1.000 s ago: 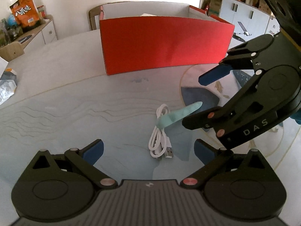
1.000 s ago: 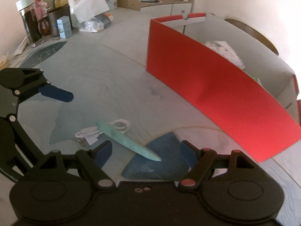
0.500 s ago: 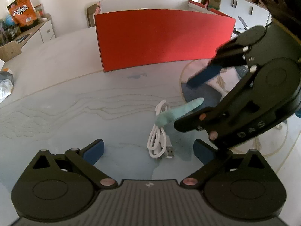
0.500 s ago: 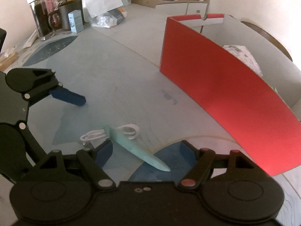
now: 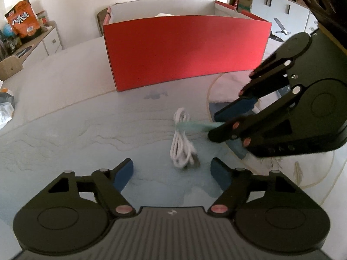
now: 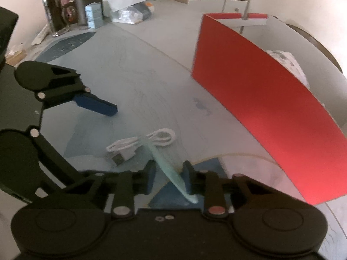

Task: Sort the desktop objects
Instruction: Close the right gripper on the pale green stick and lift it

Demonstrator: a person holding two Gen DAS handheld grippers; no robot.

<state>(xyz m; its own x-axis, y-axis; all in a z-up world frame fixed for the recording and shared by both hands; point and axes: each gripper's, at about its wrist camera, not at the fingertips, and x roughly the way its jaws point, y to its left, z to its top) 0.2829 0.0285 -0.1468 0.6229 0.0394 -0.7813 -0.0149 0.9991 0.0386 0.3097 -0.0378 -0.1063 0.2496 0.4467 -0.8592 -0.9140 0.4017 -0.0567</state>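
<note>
A coiled white USB cable (image 5: 181, 145) lies on the grey table, also seen in the right wrist view (image 6: 141, 144). A pale green pointed strip (image 6: 171, 174) is tied to it and slants up off the table; it also shows in the left wrist view (image 5: 198, 126). My right gripper (image 6: 169, 178) has its jaws half closed around the strip's free end, with gaps still showing beside it. My left gripper (image 5: 172, 174) is open, just short of the cable. A red cardboard box (image 5: 186, 49) stands behind; its white inside holds a wrapped packet (image 6: 288, 62).
A dark blue round mat (image 6: 177, 197) lies under the right gripper. Jars, boxes and bags (image 6: 91, 10) crowd the far left table edge. An orange snack bag (image 5: 21, 20) sits on a side cabinet. A crumpled wrapper (image 5: 5, 110) lies at the table's left.
My right gripper moved forward over the green strip and narrowed its jaws around the strip's end. The left gripper edged closer to the cable and stayed open.
</note>
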